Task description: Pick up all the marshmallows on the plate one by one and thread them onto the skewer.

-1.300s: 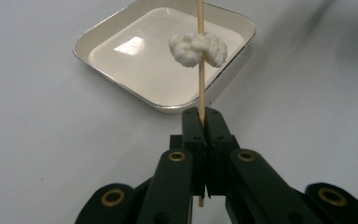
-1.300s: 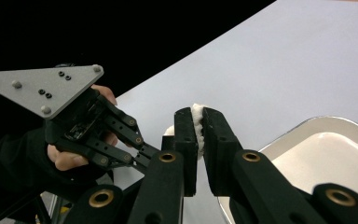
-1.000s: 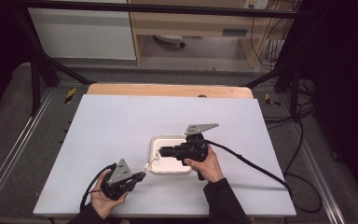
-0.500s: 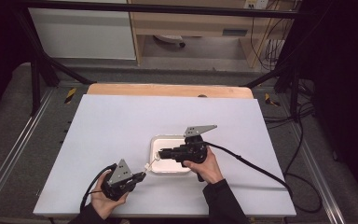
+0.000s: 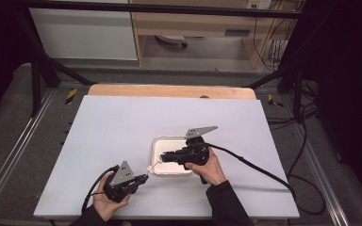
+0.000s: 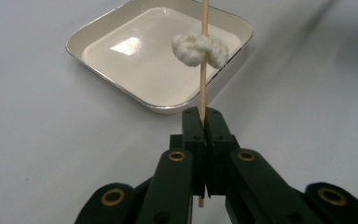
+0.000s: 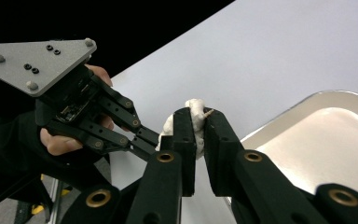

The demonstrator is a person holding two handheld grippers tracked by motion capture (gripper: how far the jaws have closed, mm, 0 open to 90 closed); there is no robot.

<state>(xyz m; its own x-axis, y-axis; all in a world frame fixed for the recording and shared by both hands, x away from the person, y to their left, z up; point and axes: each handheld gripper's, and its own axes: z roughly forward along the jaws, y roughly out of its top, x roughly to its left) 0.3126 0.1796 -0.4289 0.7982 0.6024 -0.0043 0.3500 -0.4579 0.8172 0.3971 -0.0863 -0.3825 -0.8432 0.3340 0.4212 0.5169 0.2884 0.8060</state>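
Observation:
My left gripper (image 5: 143,177) (image 6: 204,116) is shut on a thin wooden skewer (image 6: 203,88) (image 5: 153,165) that points up and right over the near-left corner of a white square tray (image 5: 169,139) (image 6: 121,93). A soft white lump (image 6: 198,49) is threaded partway along the stick. My right gripper (image 5: 162,157) (image 7: 199,116) reaches left across the tray to the skewer's tip. Its jaws stand almost together with a white lump (image 7: 196,105) pinched between them, and the stick's point pokes out beside it. The tray (image 7: 307,100) holds nothing.
A white board (image 5: 122,136) covers the table, with a wooden strip (image 5: 169,90) along its far edge. Black cables trail from both grippers, the right one (image 5: 254,167) running off to the right. Metal rails flank the table.

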